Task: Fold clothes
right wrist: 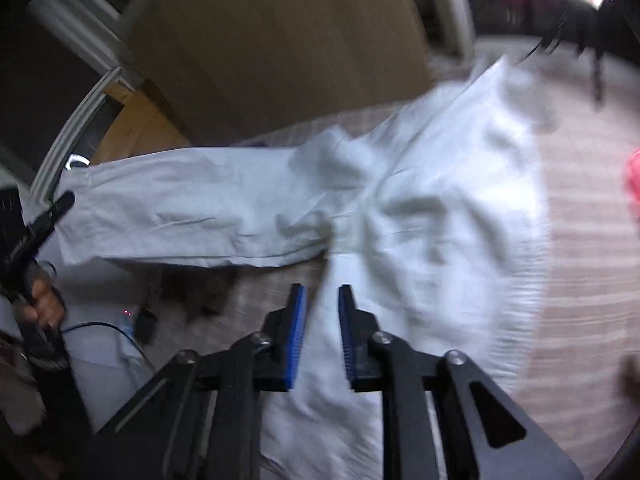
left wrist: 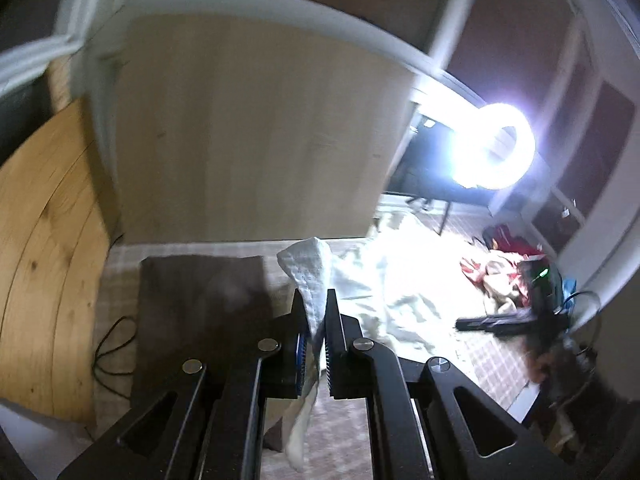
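Note:
A white garment, seemingly trousers [right wrist: 420, 200], lies spread on a checked bed cover [right wrist: 580, 240], one leg stretching left. My left gripper [left wrist: 316, 300] is shut on a bunched end of the white garment [left wrist: 312, 272], lifted above the bed; it also shows at the left of the right wrist view [right wrist: 60, 204]. My right gripper [right wrist: 322, 292] is open, its blue pads [right wrist: 296, 320] either side of a fold of the white cloth, not pinching it. The right gripper also shows in the left wrist view [left wrist: 480, 324].
A folded brown cloth [left wrist: 200, 308] lies on the bed to the left. A pale wooden headboard [left wrist: 248, 132] stands behind. A ring light [left wrist: 496, 148] glares at right. Red and mixed clothes [left wrist: 504, 272] lie far right. A black cable [left wrist: 116, 344] lies on the wooden floor.

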